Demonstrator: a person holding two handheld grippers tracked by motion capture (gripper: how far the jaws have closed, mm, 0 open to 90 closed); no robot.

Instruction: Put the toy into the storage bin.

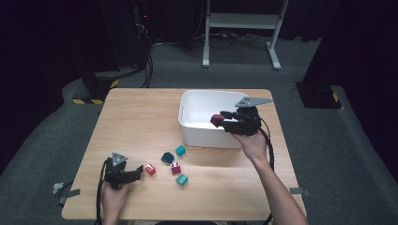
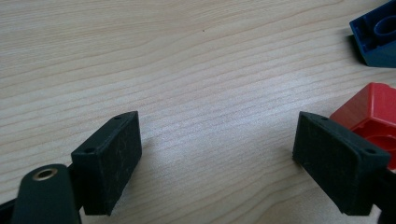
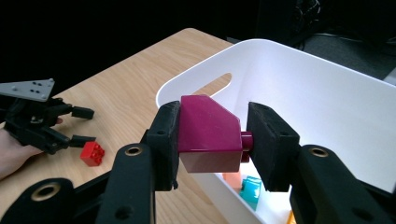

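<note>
**Holding a Magenta Block Over the White Bin**

Gripping from both sides, our right gripper [image 3: 212, 140] clamps a magenta block [image 3: 210, 135] between its two black pads, one pad flat on the block's left face and the other pressing its stud end. We see the block poised above the near rim of the white bin [image 1: 197, 101], which stands at the far right of the wooden table [image 1: 136, 122]. Inside the bin, a teal piece [image 3: 252, 189] and an orange piece [image 3: 232, 179] lie on the floor.

Our left gripper [image 2: 217, 158] rests low at the table's near left, its jaws spread wide with bare wood between them. A red block [image 2: 373, 116] sits just beside its right jaw, and a dark blue block [image 2: 376, 35] lies farther off. On the high view, two teal blocks [image 1: 180, 150] [image 1: 182, 179] and another magenta block [image 1: 176, 168] lie scattered at the table's middle.
</note>
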